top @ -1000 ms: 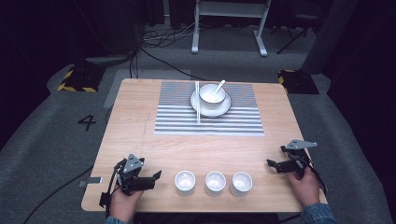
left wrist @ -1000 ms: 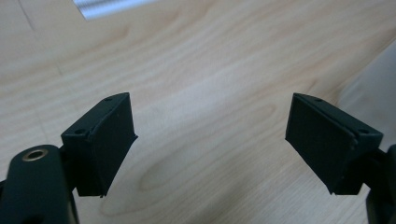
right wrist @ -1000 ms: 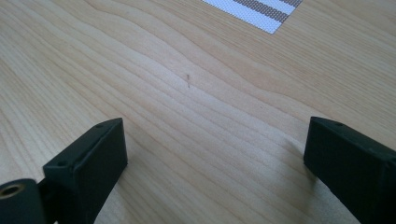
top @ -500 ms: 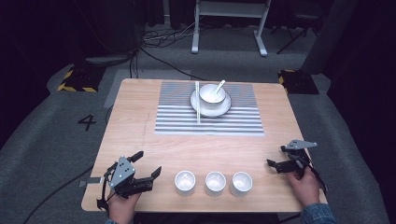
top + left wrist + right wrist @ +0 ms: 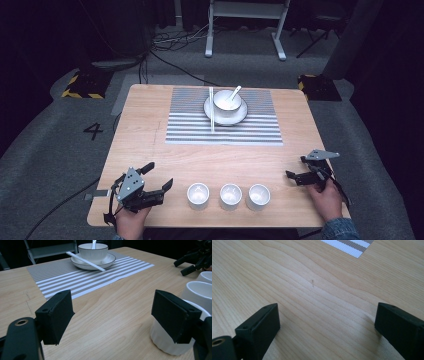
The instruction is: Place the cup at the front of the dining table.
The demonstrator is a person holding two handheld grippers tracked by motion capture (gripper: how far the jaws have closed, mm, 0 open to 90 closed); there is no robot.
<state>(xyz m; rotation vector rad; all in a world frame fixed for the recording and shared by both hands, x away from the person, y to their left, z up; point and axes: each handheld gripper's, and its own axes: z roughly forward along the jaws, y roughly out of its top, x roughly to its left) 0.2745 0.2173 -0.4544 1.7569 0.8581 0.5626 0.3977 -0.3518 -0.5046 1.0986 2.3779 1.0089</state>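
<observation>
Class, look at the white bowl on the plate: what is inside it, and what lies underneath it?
A white spoon stands in the bowl; any contents are too small to tell. Under it is a plate on the striped placemat. The plate's centre is covered.

Three small white cups stand in a row near the front edge of the surface (image 5: 150, 145): the left cup (image 5: 198, 195), the middle cup (image 5: 230, 195) and the right cup (image 5: 258, 196). One striped placemat (image 5: 250, 131) lies toward the far side. On it sits one white saucer (image 5: 240, 116), carrying one bowl (image 5: 227, 101). One white spoon (image 5: 234, 93) rests in that bowl. One pair of white chopsticks (image 5: 211, 109) lies beside the saucer. Two tongs are at the surface: the left tongs (image 5: 156, 179) and the right tongs (image 5: 296, 167), each held in one hand.
</observation>
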